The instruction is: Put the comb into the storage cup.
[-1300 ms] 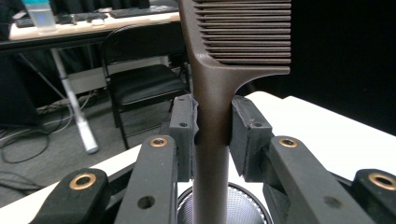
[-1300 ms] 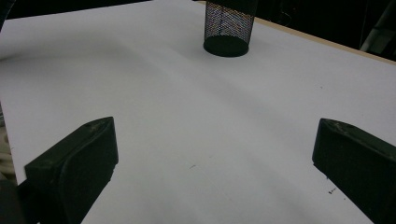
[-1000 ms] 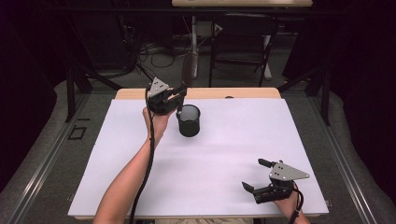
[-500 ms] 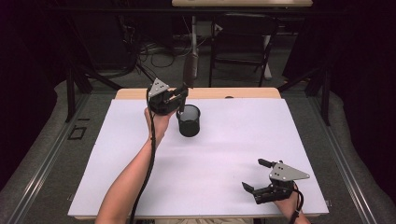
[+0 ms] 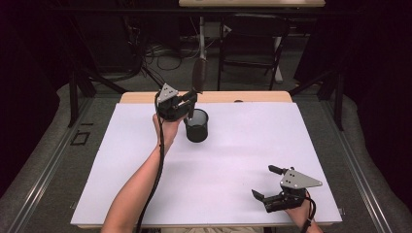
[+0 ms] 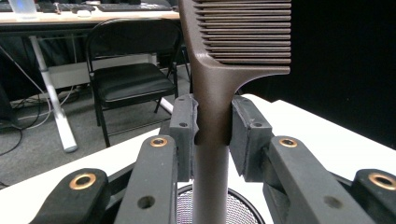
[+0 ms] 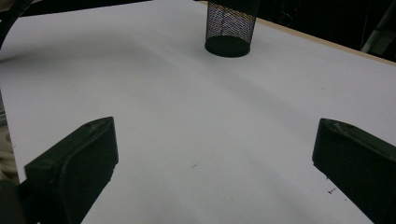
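Clamping the left claw on the handle of a brown comb, holding it upright right above the black mesh cup on the white counter. Resting the right claw well apart, jaws spread and empty.

I see the table covered by a white sheet; a strip of bare wood shows along its far edge; the black mesh cup stands upright on the sheet near that edge, left of centre; my right gripper rests low at the near right corner.
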`<state>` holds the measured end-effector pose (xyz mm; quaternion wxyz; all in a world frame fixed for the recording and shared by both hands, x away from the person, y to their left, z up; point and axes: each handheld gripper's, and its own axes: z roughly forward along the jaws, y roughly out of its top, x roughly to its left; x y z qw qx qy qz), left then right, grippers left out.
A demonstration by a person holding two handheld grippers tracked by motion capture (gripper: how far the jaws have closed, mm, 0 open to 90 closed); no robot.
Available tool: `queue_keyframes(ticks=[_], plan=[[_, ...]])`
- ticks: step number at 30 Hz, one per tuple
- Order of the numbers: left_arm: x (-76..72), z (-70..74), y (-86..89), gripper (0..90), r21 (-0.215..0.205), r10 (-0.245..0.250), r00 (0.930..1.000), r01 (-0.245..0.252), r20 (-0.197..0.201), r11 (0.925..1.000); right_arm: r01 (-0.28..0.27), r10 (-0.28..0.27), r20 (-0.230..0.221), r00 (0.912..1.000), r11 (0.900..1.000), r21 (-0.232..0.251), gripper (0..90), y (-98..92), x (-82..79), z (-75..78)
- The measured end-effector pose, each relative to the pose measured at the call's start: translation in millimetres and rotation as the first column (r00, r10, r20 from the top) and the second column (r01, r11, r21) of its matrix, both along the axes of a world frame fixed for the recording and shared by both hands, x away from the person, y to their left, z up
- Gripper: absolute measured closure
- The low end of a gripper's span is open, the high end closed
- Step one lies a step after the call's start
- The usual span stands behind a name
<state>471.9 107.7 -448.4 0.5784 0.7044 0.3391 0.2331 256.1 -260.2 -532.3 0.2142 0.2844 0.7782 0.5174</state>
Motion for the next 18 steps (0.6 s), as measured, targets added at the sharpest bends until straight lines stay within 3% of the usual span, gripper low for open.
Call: queue_keyframes(ticks=[18], plan=[[3.5, -9.3, -4.1, 72.3, 0.024, -0.009, 1.0000, 0.009, -0.004, 0.9997, -0.002, 0.002, -0.006, 1.0000, 1.000, -0.004, 0.0, -0.1, 0.1, 0.0]])
